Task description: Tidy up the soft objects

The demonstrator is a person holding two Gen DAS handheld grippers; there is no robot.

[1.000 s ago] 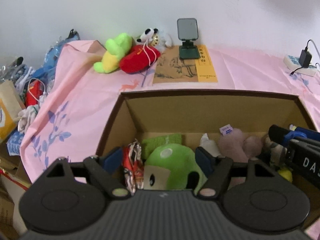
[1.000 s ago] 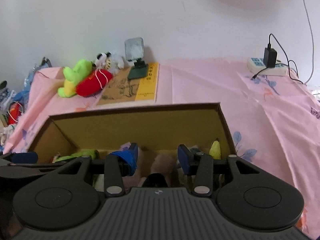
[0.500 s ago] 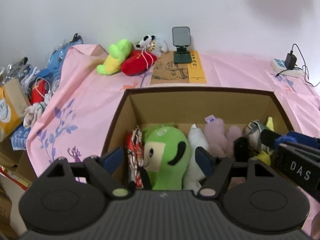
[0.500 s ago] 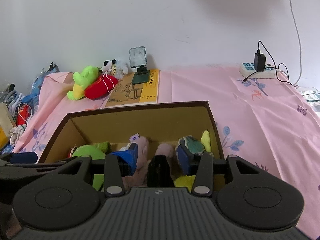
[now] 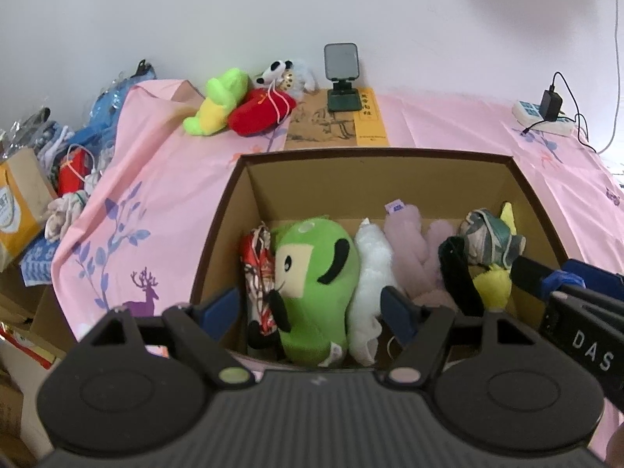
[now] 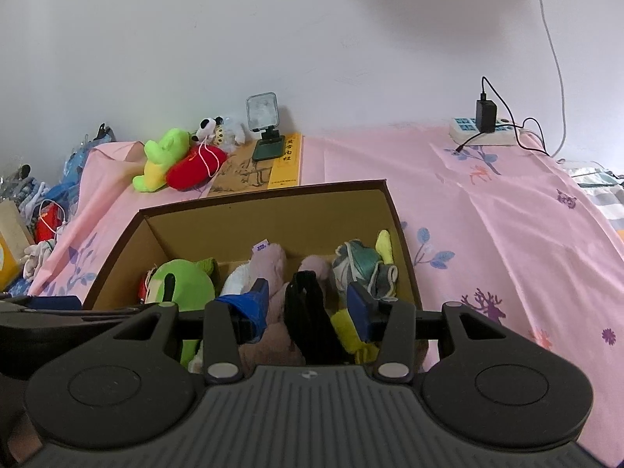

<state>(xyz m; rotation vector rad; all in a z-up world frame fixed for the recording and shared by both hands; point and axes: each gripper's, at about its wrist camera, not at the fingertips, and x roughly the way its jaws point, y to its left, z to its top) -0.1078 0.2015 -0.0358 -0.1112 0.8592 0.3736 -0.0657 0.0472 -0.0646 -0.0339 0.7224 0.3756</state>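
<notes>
An open cardboard box (image 5: 374, 179) (image 6: 265, 218) sits on the pink cloth and holds several soft toys: a green plush (image 5: 316, 269) (image 6: 183, 284), a white one (image 5: 370, 265), a pink one (image 5: 413, 245) (image 6: 269, 261), a grey-green bundle (image 5: 491, 241) (image 6: 362, 265), a yellow one (image 5: 493, 284) and a black strap (image 6: 308, 316). My left gripper (image 5: 312, 308) is open and empty above the box's near left. My right gripper (image 6: 308, 308) is open and empty above the box's near right. A lime plush (image 5: 218, 101) (image 6: 160, 160), a red plush (image 5: 261, 113) (image 6: 195, 167) and a panda (image 5: 279, 72) lie at the back.
A phone stand (image 5: 342, 78) (image 6: 265, 124) stands on a brown-and-yellow book (image 5: 335, 128) by the wall. A power strip with charger (image 5: 546, 113) (image 6: 487, 132) lies at the back right. Bags and clutter (image 5: 39, 179) sit off the cloth's left edge.
Both grippers have risen and pulled back from the box, so more of its inside and the toys shows. Both stay open and empty.
</notes>
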